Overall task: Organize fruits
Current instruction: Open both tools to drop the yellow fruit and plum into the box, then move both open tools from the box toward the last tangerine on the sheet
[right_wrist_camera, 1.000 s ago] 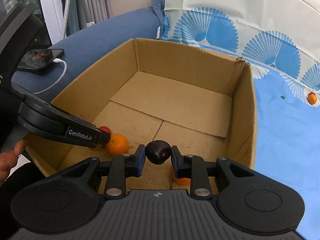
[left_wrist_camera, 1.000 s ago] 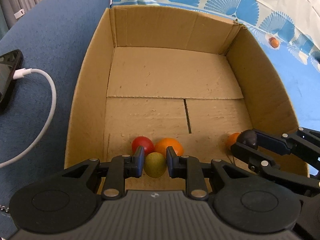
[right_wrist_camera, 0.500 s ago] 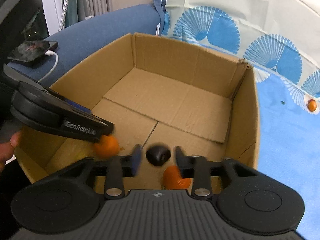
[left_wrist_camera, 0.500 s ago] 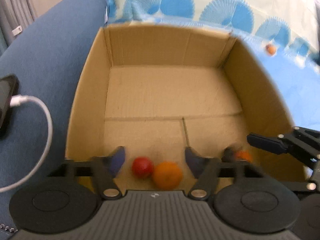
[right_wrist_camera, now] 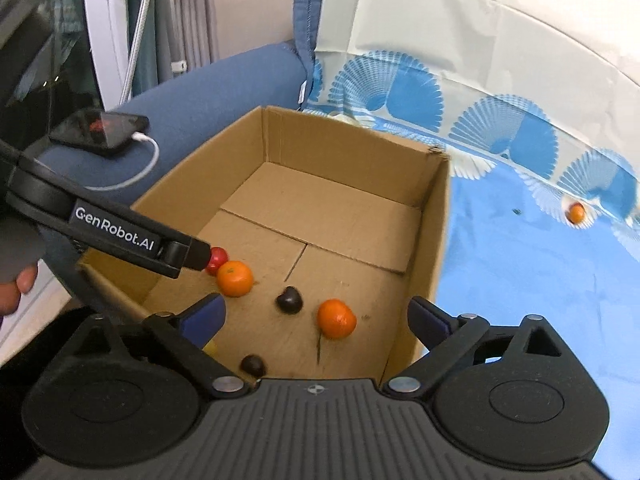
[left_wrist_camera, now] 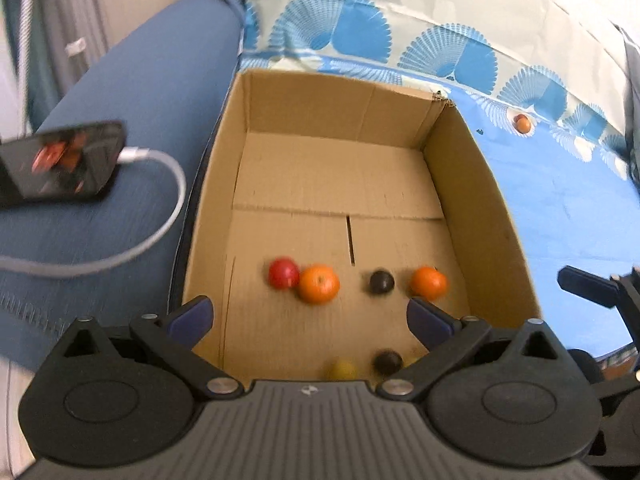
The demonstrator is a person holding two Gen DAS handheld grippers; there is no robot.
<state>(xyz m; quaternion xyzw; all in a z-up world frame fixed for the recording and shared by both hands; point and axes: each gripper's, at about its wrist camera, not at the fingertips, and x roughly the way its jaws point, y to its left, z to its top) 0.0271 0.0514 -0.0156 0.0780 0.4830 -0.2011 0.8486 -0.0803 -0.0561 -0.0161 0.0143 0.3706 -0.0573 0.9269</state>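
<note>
An open cardboard box (left_wrist_camera: 488,200) (right_wrist_camera: 432,240) holds several fruits near its front: a red fruit (left_wrist_camera: 283,273) (right_wrist_camera: 218,258), two oranges (left_wrist_camera: 319,283) (left_wrist_camera: 429,282) (right_wrist_camera: 235,278) (right_wrist_camera: 337,318), two dark plums (left_wrist_camera: 381,282) (left_wrist_camera: 387,362) (right_wrist_camera: 289,300) (right_wrist_camera: 253,365) and a yellow-green fruit (left_wrist_camera: 341,370). My left gripper (left_wrist_camera: 310,318) is open and empty above the box's front edge. My right gripper (right_wrist_camera: 316,316) is open and empty, raised above the box's front right.
A small orange fruit (left_wrist_camera: 522,123) (right_wrist_camera: 577,213) lies on the blue patterned cloth (left_wrist_camera: 560,208) to the right of the box. A phone (left_wrist_camera: 56,164) with a white cable (left_wrist_camera: 160,216) lies on the blue cushion at left. The left gripper's arm (right_wrist_camera: 120,236) crosses the right wrist view.
Both grippers have opened and let go: the left dropped the yellow-green fruit, the right dropped a dark plum into the box. Both have pulled up and back.
</note>
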